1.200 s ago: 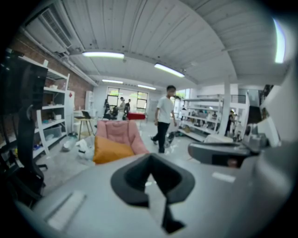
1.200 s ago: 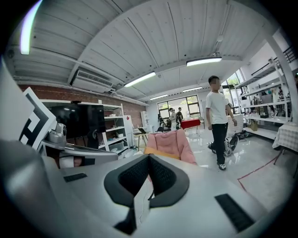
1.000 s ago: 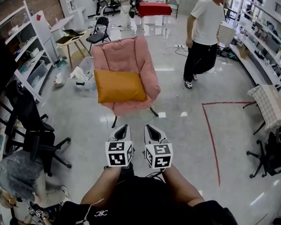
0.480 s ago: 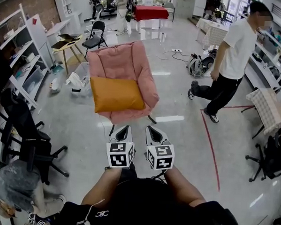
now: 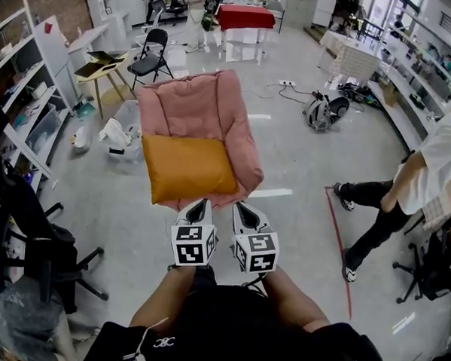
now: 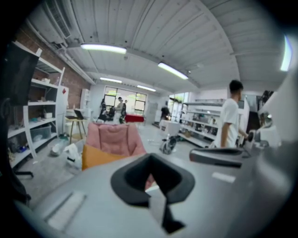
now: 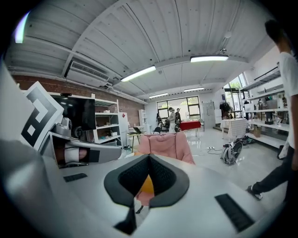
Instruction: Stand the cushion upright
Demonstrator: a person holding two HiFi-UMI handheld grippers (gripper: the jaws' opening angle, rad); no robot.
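An orange cushion (image 5: 188, 169) lies flat, tilted slightly back, on the seat of a pink padded armchair (image 5: 195, 106). My left gripper (image 5: 200, 205) and right gripper (image 5: 243, 208) are held side by side just short of the chair's front edge, both shut and empty. In the left gripper view the cushion (image 6: 95, 157) shows left of the shut left gripper (image 6: 150, 160), against the chair (image 6: 114, 139). In the right gripper view a patch of the cushion (image 7: 147, 185) shows through the gap behind the shut right gripper (image 7: 149, 158), with the chair (image 7: 165, 144) beyond.
A person (image 5: 429, 179) strides across the floor at the right, near a red floor line (image 5: 342, 235). A black office chair (image 5: 34, 226) and shelves (image 5: 27, 90) stand at the left. A white bag (image 5: 119, 133), a folding chair (image 5: 153, 48) and a wooden table (image 5: 100, 60) lie behind the armchair.
The armchair and cushion have come nearer to both grippers, which stay side by side and shut. The person has walked from the back to the right edge.
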